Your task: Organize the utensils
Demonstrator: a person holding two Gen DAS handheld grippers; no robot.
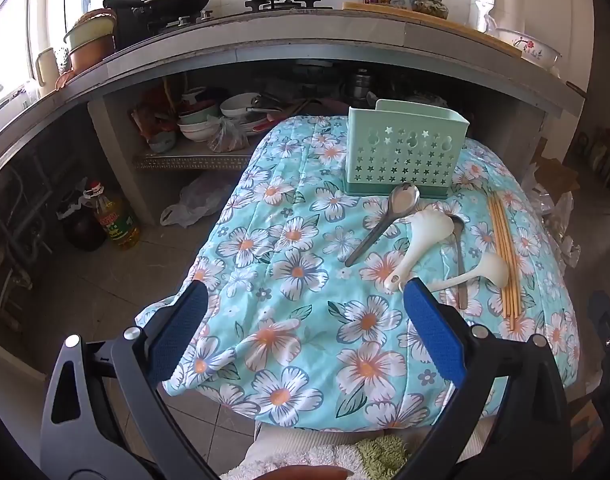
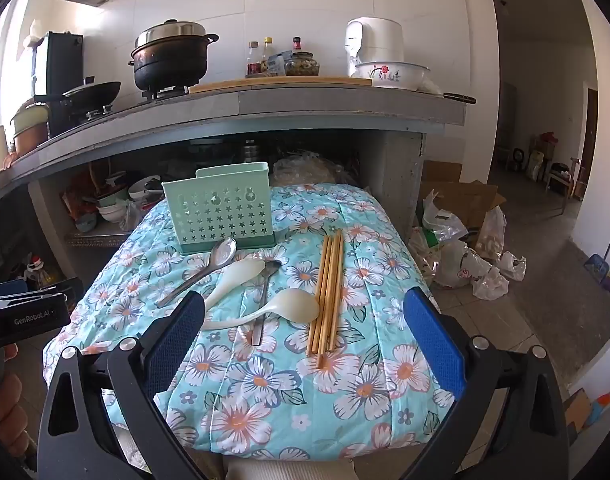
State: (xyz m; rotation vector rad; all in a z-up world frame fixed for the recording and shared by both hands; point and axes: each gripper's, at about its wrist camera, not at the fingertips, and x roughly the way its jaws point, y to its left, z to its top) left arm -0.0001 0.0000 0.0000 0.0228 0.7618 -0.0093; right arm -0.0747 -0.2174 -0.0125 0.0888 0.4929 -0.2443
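Wooden chopsticks (image 2: 328,293) lie on the tabletop (image 2: 385,384) lengthwise toward the green holder (image 2: 221,210), right of its spoons, straight ahead of the spread, empty right gripper (image 2: 305,340); left gripper (image 1: 305,332), equally spread, sits farther off.

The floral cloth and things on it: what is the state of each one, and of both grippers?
Mint-green plastic utensil holder: upright, nothing visible inside.
Bundle of wooden chopsticks: lying flat.
Large metal spoon: lying beside the holder.
Two white plastic spoons: lying flat.
Left gripper: open, empty.
Right gripper: open, empty.
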